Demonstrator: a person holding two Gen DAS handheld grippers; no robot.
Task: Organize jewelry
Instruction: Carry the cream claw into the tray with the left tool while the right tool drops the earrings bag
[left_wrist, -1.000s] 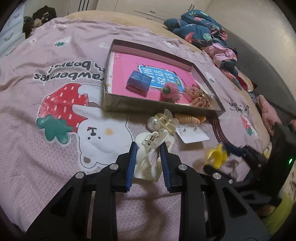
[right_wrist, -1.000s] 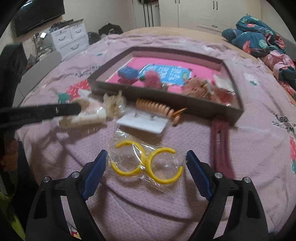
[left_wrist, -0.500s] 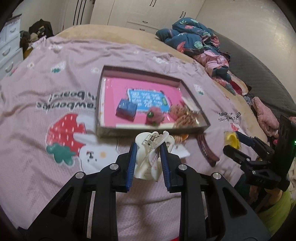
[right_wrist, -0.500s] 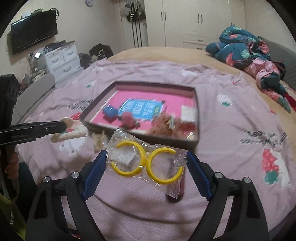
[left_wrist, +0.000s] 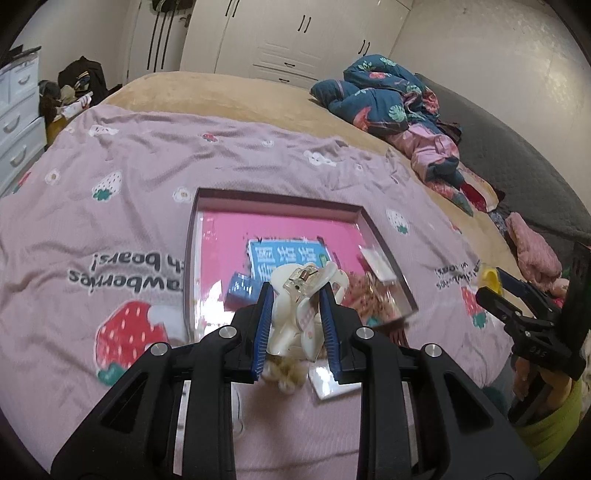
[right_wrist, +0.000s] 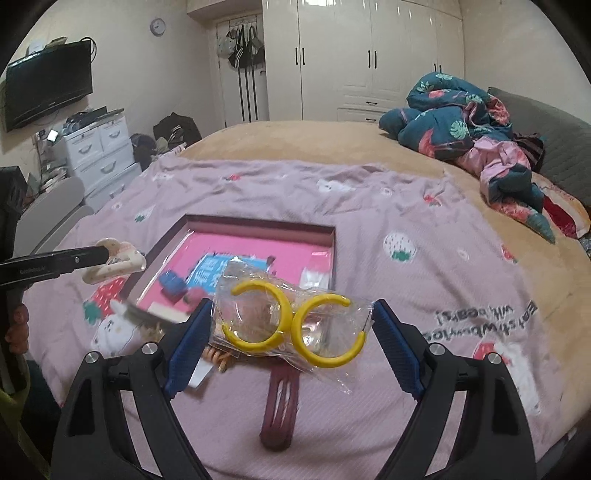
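Note:
My left gripper (left_wrist: 295, 295) is shut on a cream hair claw clip (left_wrist: 291, 321), held in the air above the near edge of the shallow tray (left_wrist: 277, 197) with a pink floor. In the right wrist view the same clip (right_wrist: 122, 264) shows at the left in the left gripper (right_wrist: 105, 254). My right gripper (right_wrist: 292, 314) stands wide, its pads pressing the two ends of a clear bag of yellow hoop earrings (right_wrist: 255, 314), lifted off the bedspread in front of the tray (right_wrist: 258, 225). The right gripper (left_wrist: 493, 282) also shows at the far right of the left wrist view.
The tray holds a small blue box (right_wrist: 171, 282), a blue card and several hair pieces. On the pink bedspread lie a maroon hair clip (right_wrist: 280, 406), an orange spiral tie (right_wrist: 218, 356) and a white card (left_wrist: 332, 380). Bundled quilts (right_wrist: 461, 122) sit back right.
Both grippers have risen off the bedspread with the claw clip and the earring bag still in them. The tray and the loose pieces now sit lower and farther off.

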